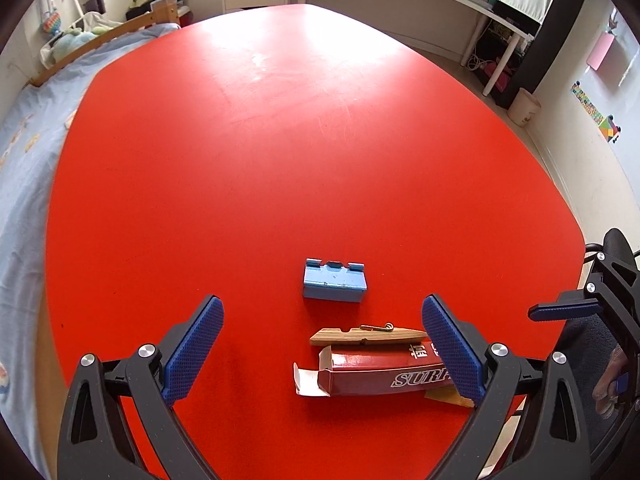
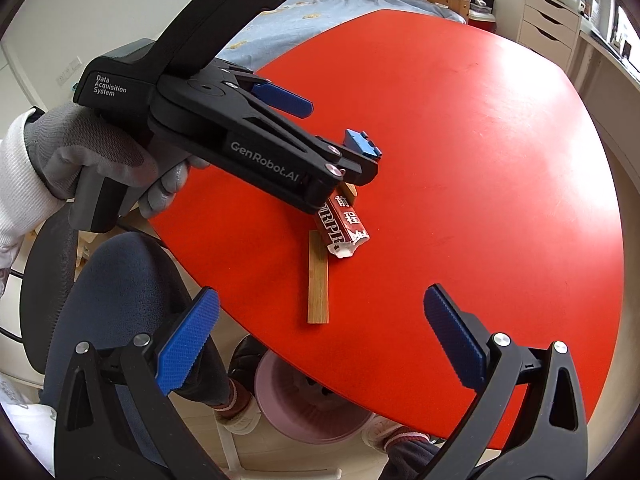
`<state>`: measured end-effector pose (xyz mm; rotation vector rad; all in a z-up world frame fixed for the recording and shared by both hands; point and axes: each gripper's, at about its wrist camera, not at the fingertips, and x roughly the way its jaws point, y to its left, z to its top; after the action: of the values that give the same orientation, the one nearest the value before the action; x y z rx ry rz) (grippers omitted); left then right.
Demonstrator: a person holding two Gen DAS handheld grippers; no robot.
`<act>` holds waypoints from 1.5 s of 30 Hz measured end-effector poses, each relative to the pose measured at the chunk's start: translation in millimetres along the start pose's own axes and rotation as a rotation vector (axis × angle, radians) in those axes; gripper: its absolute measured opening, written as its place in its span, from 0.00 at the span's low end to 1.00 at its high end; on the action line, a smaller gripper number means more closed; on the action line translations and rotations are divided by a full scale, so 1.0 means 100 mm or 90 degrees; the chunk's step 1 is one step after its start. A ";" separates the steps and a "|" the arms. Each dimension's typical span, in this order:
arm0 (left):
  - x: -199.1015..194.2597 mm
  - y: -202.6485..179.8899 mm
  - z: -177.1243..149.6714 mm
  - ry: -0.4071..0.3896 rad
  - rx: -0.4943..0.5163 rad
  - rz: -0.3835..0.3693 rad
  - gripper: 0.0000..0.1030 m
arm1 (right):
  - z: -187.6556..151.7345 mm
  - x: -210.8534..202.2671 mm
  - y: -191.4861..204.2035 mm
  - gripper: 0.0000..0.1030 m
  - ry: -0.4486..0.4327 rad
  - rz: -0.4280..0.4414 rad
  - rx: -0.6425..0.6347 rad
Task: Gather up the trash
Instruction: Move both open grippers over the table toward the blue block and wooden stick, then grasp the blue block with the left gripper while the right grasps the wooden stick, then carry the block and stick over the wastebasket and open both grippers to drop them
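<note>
Red glossy counter point(image 1: 280, 140) carries three pieces of trash near its front edge: a small blue foam block with notched top point(image 1: 334, 280), a flat tan wooden piece with a small metal hook on it point(image 1: 366, 336), and a crumpled dark-red cardboard box with white lettering point(image 1: 380, 372), open flap toward the left in the left wrist view. Wooden piece lies just beyond the box, touching or nearly touching it; blue block sits a little farther out, apart from both. Left gripper point(image 1: 320, 352) hovers low over the box, jaws spread wide, nothing between them, right blue pad overlapping the box's right end in view. Right wrist view shows the same left gripper from the side, held by a grey-gloved hand point(image 2: 100, 160) with white sleeve, its tip over the box point(image 2: 344, 224). A second tan wooden strip point(image 2: 318, 280) lies beside the box, pointing toward the counter edge. Right gripper point(image 2: 320, 344) is also wide open, empty, hovering at the counter's near edge. Pink round basket point(image 2: 312, 408) sits on the floor below the counter edge. Blue-sheeted bed point(image 1: 24, 168) lies left of the counter.
</note>
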<state>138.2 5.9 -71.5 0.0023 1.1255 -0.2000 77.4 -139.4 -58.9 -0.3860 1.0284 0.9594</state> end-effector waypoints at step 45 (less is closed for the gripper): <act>-0.36 -0.07 0.04 -0.061 0.004 0.046 0.30 | -0.10 -0.23 0.01 0.10 -0.021 -0.049 -0.016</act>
<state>125.5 4.4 -36.5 0.0377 1.0274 -0.1381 67.4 -157.0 -44.5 -0.4271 0.9658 0.9080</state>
